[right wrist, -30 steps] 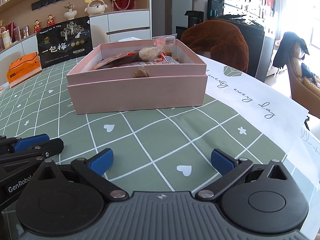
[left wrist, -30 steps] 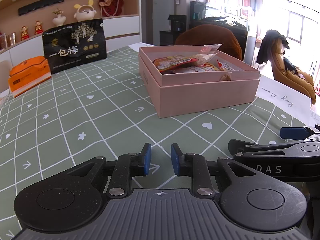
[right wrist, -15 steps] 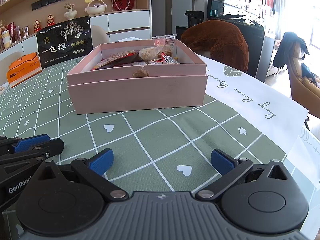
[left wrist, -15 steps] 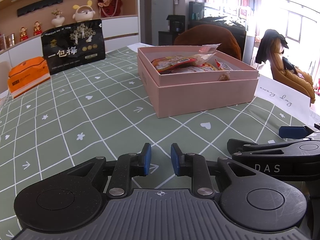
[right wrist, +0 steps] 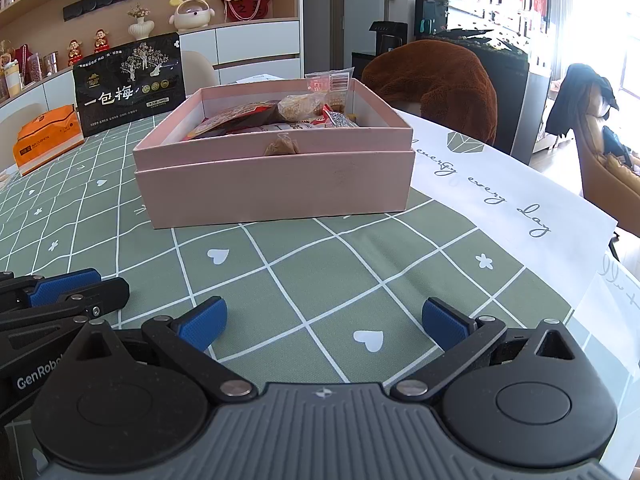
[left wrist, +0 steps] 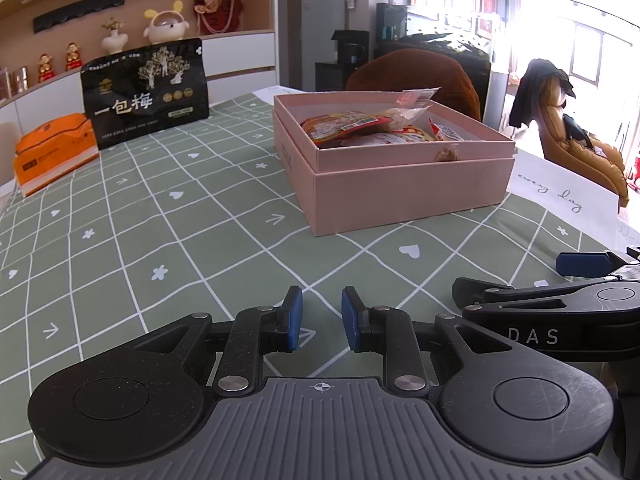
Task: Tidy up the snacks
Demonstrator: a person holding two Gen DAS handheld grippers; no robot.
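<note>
In the left wrist view, the left gripper [left wrist: 321,317] is hovering low over the green checked cloth [left wrist: 168,240], its blue pads standing a narrow gap apart with nothing between them. The pink box [left wrist: 400,184] is sitting ahead and to the right, well apart from the fingers, with the snacks [left wrist: 360,126] piled inside and one small brown piece [left wrist: 447,155] hanging over the near rim. A black bag [left wrist: 146,94] is standing at the far left, an orange pack [left wrist: 52,152] lying beside it. In the right wrist view, the right gripper [right wrist: 323,324] is also waiting over the cloth, its jaws spread wide and gripping nothing; the box is lying straight ahead, and the brown piece [right wrist: 281,146] is draping over the middle of its near wall. No loose snack is showing on the cloth, so the task is looking nearly done or paused between steps. The likely next move is calling for a forward reach toward the box, probably by the wide-open right gripper, to nudge that overhanging piece inside without shifting the box.
</note>
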